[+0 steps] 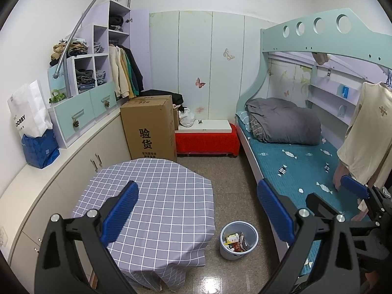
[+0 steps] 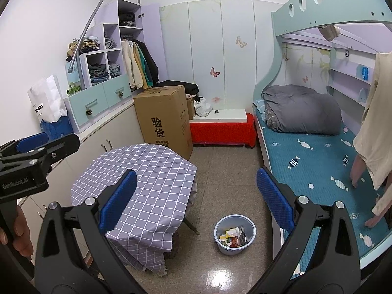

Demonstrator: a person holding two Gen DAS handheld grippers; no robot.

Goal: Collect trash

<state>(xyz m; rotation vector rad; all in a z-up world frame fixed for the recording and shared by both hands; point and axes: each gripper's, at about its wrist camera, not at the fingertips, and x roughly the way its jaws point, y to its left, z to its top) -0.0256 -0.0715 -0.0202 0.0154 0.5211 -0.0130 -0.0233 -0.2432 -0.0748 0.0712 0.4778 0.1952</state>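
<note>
Both the left gripper [image 1: 197, 210] and the right gripper [image 2: 196, 203] are released, fingers spread wide, grasping nothing. The trash bin [image 2: 234, 234], holding wrappers [image 2: 232, 237], stands on the floor at six o'clock, between the checkered-cloth bench [image 2: 147, 183] and the bed [image 2: 318, 161].

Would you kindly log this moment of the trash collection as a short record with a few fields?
setting: small bedroom with bunk bed
left gripper: open, holding nothing
right gripper: open, holding nothing
trash bin: on the floor between table and bed, upright, wrappers and paper scraps inside
table: covered by a grey checked cloth, top bare
loose trash on floor: none visible
cardboard box: standing on the floor beyond the table
</note>
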